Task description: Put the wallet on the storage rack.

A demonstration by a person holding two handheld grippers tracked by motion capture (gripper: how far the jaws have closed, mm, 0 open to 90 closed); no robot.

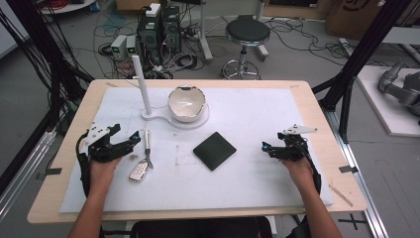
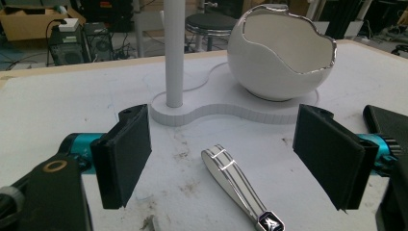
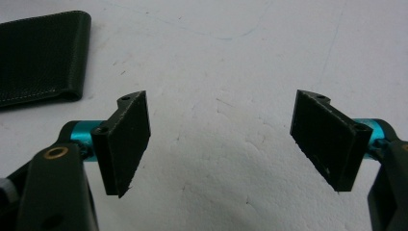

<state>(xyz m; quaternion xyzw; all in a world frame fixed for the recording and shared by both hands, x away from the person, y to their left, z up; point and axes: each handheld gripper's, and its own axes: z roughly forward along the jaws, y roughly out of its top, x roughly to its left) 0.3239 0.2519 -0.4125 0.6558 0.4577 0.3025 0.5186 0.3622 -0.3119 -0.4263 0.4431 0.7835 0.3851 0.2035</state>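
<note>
Left gripper (image 1: 130,139) spread wide, nothing pinched, hovering over key fob strap (image 2: 235,180), key fob (image 1: 139,170) just beside. Right gripper (image 3: 219,144) likewise spread, empty, above white mat (image 1: 257,114), black wallet (image 1: 214,150) between both. Beyond: eggshell-shaped bowl (image 1: 186,103), white post (image 1: 141,82).

A light wooden table (image 1: 69,124) spans the middle of the high view, covered by a white mat (image 1: 257,114) with faint scuff marks. Upper centre on the mat lies a flat white base (image 1: 159,118). A tall white post (image 1: 140,82) stands upright on its left end. A white bowl (image 1: 186,103) shaped like a cracked eggshell, with a jagged silver rim, sits on its right end. Beyond the table, top centre, a black round stool (image 1: 247,32) stands on the grey floor. Dark computer towers (image 1: 158,29) sit upper left among tangled cables (image 1: 297,34). A cardboard box (image 1: 354,15) is at the upper right.
</note>
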